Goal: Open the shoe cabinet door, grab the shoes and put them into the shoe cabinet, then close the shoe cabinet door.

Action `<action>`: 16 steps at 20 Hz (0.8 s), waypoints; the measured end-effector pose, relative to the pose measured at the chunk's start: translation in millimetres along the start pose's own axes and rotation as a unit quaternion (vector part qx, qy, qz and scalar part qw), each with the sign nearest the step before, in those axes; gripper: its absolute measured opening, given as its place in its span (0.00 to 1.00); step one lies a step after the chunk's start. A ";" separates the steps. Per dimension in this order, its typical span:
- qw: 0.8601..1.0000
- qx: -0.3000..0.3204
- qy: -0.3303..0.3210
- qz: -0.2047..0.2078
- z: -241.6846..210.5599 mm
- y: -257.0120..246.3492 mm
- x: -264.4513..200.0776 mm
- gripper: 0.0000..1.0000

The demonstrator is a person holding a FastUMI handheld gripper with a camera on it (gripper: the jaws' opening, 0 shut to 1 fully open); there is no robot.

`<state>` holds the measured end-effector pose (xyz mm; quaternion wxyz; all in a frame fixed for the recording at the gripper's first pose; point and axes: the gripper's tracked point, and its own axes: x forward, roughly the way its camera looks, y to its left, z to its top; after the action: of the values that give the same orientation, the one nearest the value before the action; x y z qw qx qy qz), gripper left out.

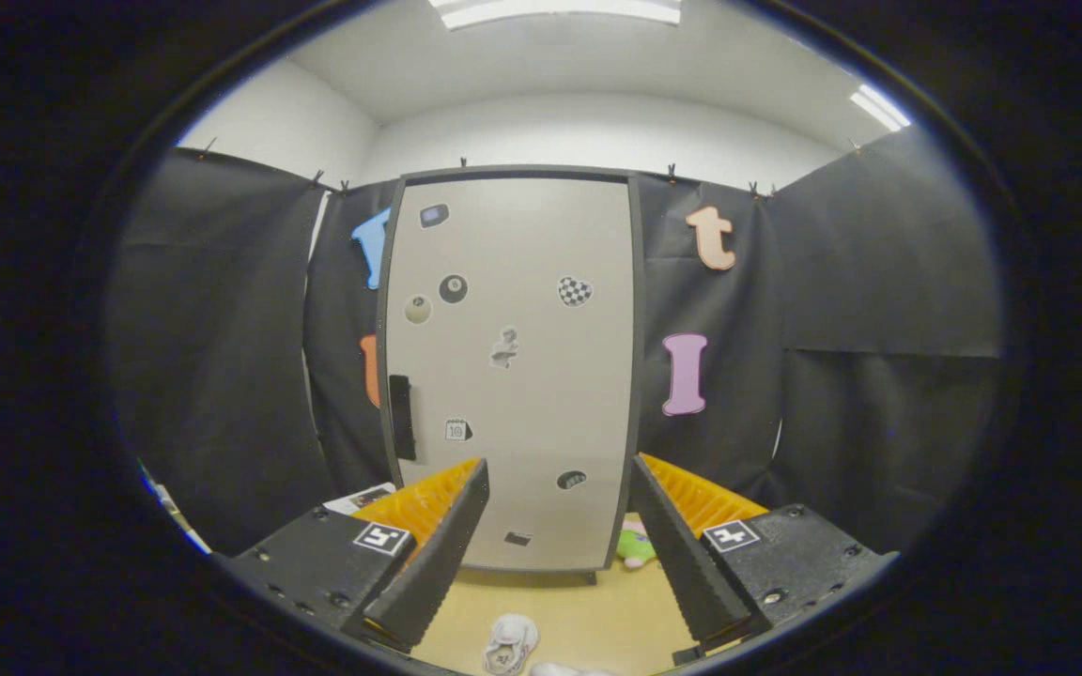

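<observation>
I'm at the very start: the cabinet door (511, 366) stands shut, far ahead of my gripper (560, 498), whose jaws are spread wide and hold nothing. The black handle (400, 417) sits on its left edge. A white shoe (509, 643) lies on the near floor (588, 601), untouched; everything remains.

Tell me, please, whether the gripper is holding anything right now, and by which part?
Nothing is held: the gripper is open, with the shut cabinet door beyond its fingers and the shoes on the floor below.
</observation>
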<state>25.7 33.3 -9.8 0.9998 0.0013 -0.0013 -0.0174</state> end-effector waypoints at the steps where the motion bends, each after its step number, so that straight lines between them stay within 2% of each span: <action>1: 1.000 0.002 0.002 0.004 -2.7 8.2 7.4 0.98; 16: 0.995 0.008 0.016 0.099 -28.1 168.6 168.5 0.98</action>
<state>200.0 196.1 -37.1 0.9965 0.0096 0.0148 0.0815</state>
